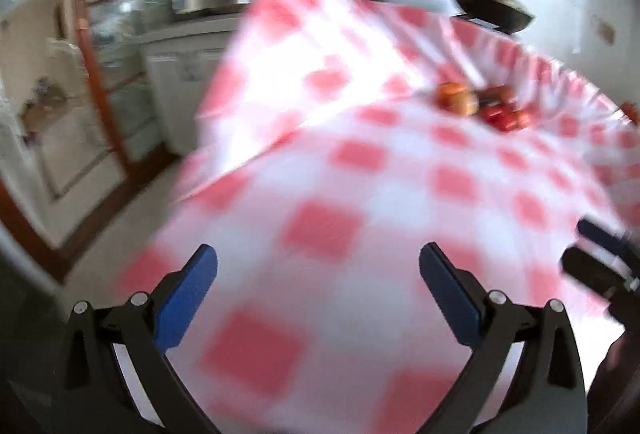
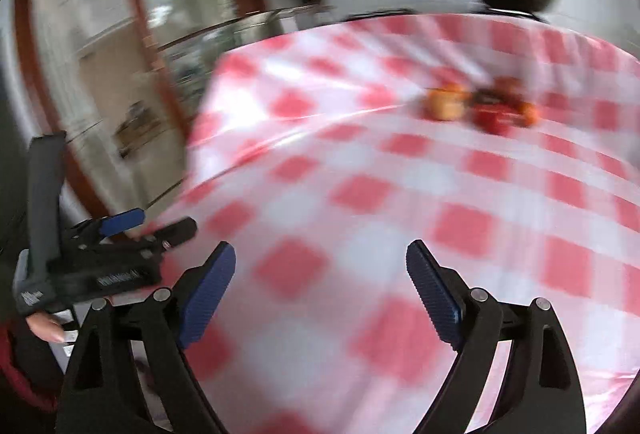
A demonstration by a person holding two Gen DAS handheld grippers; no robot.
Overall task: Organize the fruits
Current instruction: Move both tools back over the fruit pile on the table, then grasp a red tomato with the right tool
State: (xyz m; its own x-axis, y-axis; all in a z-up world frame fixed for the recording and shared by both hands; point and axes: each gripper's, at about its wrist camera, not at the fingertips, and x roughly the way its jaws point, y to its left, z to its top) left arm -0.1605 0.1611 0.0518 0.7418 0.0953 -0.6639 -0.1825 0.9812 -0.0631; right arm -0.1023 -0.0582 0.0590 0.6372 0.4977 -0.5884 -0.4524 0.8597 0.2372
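Fruits (image 1: 482, 104) lie in a small cluster on the far part of the bench (image 1: 360, 194), which is covered by a red-and-white checked cloth (image 1: 320, 230). An orange-yellow piece sits at the left of the cluster, with red pieces touching or just beside it on the right; blur hides how many there are. In both wrist views the cluster is well apart from the fingers, up and to the right of them.

Nothing is between the blue pads of the left gripper (image 1: 318, 264), whose jaws stand wide apart over bare cloth at the near side of the bench. The right gripper (image 2: 320, 260) is likewise spread wide and empty, angled down toward the cloth. Each gripper shows in the other's view: the right one at the right edge of the left view, the left one at the lower left of the right view, with a hand (image 2: 46, 326) in a red sleeve beneath it. A dark pan (image 1: 492, 4) sits beyond the bench.
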